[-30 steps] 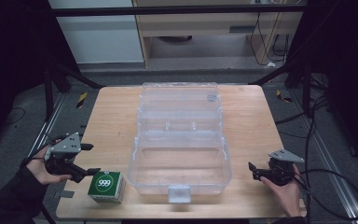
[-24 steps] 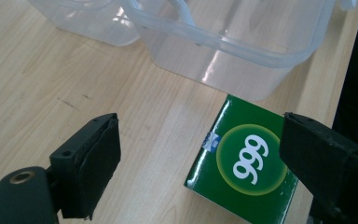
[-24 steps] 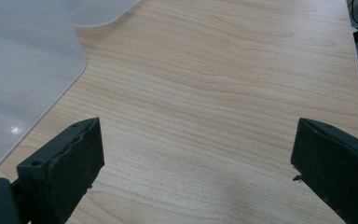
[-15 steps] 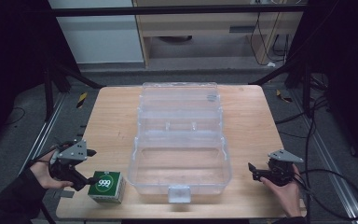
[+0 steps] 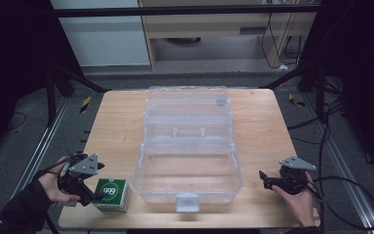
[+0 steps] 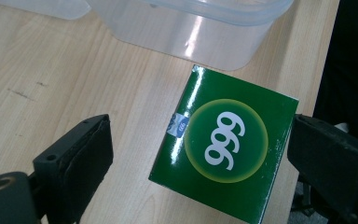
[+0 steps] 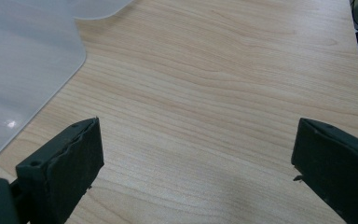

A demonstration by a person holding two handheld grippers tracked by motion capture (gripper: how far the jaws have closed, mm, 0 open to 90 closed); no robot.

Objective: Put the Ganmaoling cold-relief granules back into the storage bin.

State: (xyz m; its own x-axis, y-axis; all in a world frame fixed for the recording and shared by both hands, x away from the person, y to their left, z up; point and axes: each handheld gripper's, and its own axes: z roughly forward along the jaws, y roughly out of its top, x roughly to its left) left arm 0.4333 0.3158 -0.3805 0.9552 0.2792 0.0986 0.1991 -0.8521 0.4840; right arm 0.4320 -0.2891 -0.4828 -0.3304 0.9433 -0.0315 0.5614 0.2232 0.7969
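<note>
A green box marked 999 (image 5: 111,194) lies on the wooden table (image 5: 117,126) near its front left corner. My left gripper (image 5: 93,191) reaches it from the left. In the left gripper view the green box (image 6: 223,149) sits between the jaws of the left gripper (image 6: 198,149), which have just been opening. The left pad stands well clear of the box and the right pad is close beside its edge. My right gripper (image 5: 266,179) rests open at the front right, with bare wood between the jaws of the right gripper (image 7: 193,149).
A clear plastic case (image 5: 141,165) lies open at the table's middle, its lid (image 5: 187,105) folded back toward the far edge. Its near corner (image 6: 205,32) is just beyond the green box. The case's edge (image 7: 23,60) lies left of my right gripper.
My left gripper has come down and nearer to the green box, and its jaws have spread wider around it. The box and the right gripper have stayed put.
</note>
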